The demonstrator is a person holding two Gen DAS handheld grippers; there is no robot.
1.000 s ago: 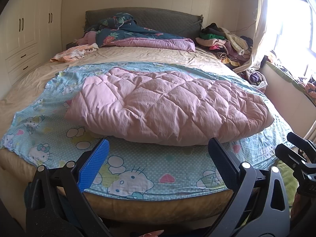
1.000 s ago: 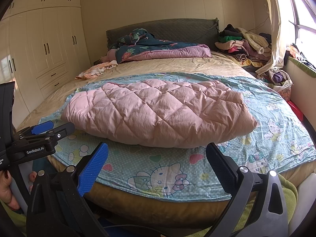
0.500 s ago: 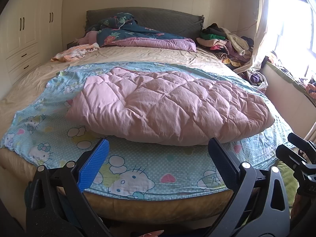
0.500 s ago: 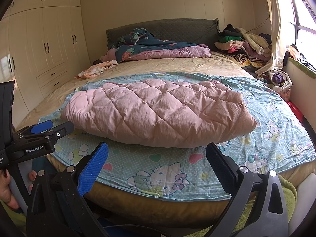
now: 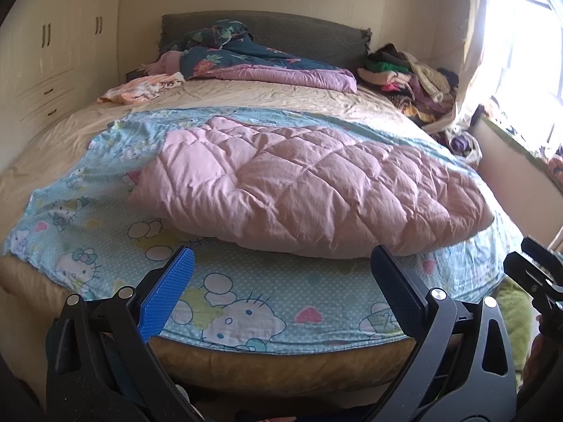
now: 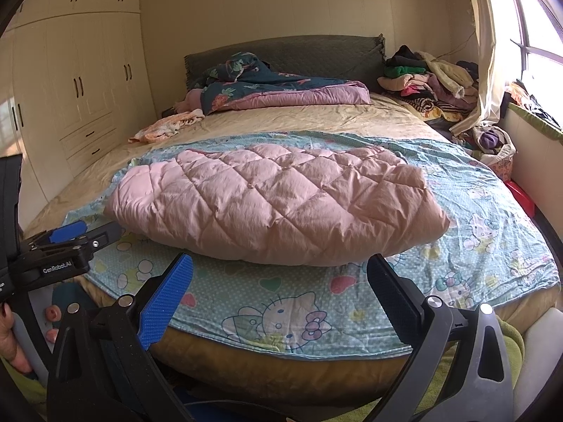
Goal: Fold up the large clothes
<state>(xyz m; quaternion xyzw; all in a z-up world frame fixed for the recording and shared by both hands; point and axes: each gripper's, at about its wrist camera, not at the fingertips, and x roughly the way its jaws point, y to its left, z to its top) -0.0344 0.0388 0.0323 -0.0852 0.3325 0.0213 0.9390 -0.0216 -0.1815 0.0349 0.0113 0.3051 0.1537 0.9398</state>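
A pink quilted garment (image 5: 309, 190) is lying folded and puffy on a blue cartoon-print sheet (image 5: 246, 302), which is covering the near half of a large bed (image 5: 288, 362). Everything here is placed relative to that garment.

The left gripper (image 5: 281, 281) is hovering in front of the garment's near edge, above the sheet, with its jaws spread wide and nothing between them. Its blue finger pad (image 5: 165, 299) is sitting toward the garment's left end. The right gripper (image 6: 281, 281) is hanging in front of the garment too, equally wide open and holding nothing. Neither gripper is touching the fabric.

Behind the garment, against a grey headboard (image 6: 302, 52), a dark floral blanket (image 6: 278, 88) is lying bunched up. A small peach cloth (image 6: 165, 126) is resting behind and to the left. A heap of mixed clothes (image 6: 429, 81) is piled behind and to the right, beside a bright window (image 6: 538, 28). Cream wardrobes (image 6: 70, 98) are standing far off to the left.
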